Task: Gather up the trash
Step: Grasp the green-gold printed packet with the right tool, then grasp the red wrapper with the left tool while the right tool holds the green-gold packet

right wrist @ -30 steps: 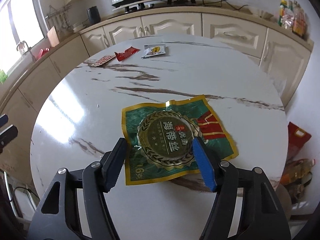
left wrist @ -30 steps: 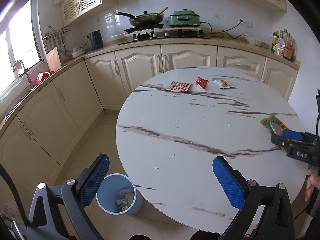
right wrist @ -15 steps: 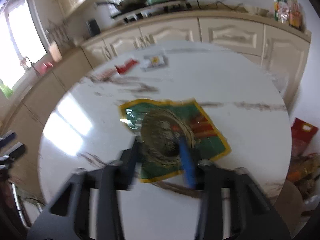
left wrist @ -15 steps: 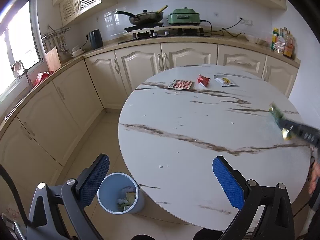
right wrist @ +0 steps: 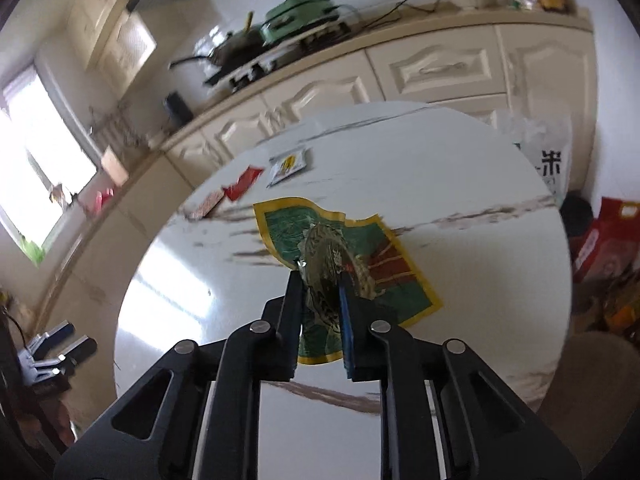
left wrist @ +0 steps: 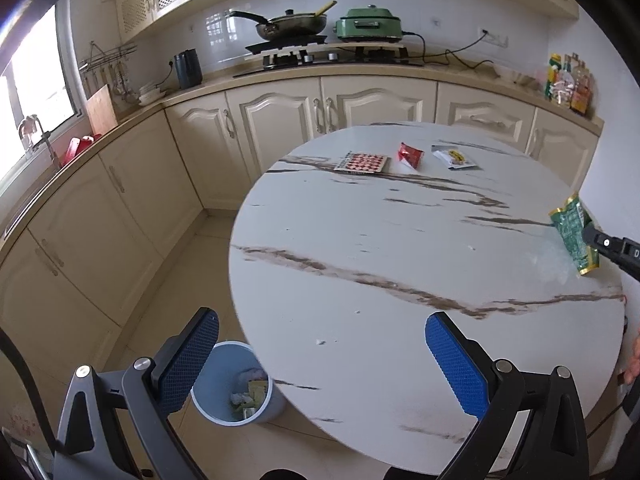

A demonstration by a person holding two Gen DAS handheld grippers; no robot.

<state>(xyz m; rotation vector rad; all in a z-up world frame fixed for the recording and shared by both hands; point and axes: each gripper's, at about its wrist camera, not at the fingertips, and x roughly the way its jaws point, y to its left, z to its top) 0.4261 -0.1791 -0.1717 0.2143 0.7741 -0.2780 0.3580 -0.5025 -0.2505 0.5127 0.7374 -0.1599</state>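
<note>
Nearest in the right wrist view, the right gripper (right wrist: 322, 280) has its two black fingers clamped on the crumpled middle of a green wrapper (right wrist: 376, 280) with a yellow border; its jaws have just been closing, and the foil is bunched between the pads. The wrapper is lifted clear above the round white table (left wrist: 360, 248), a marble-look top with brown veins, and its flat part fans out beyond the fingertips, with its long axis running from upper left to lower right in that view. From the left wrist view the same wrapper stands on edge at the table's right side, its long axis tilted close to upright, top corner leaning left. The left gripper (left wrist: 320, 348) hangs over the near rim of the table with its blue-padded fingers wide apart and nothing between them. Below the rim on the tiled floor stands a pale blue bin (left wrist: 234, 384) with scraps of litter inside. Across the table, near its far edge, lie a red-checked packet (left wrist: 362, 162), a small red wrapper (left wrist: 410, 155) and a white sachet (left wrist: 454, 157) in a row. Behind them run cream cabinets (left wrist: 280, 120) under a counter carrying a stove with a wok (left wrist: 294, 26) and a green cooker (left wrist: 369, 27), with a bright window at left.
</note>
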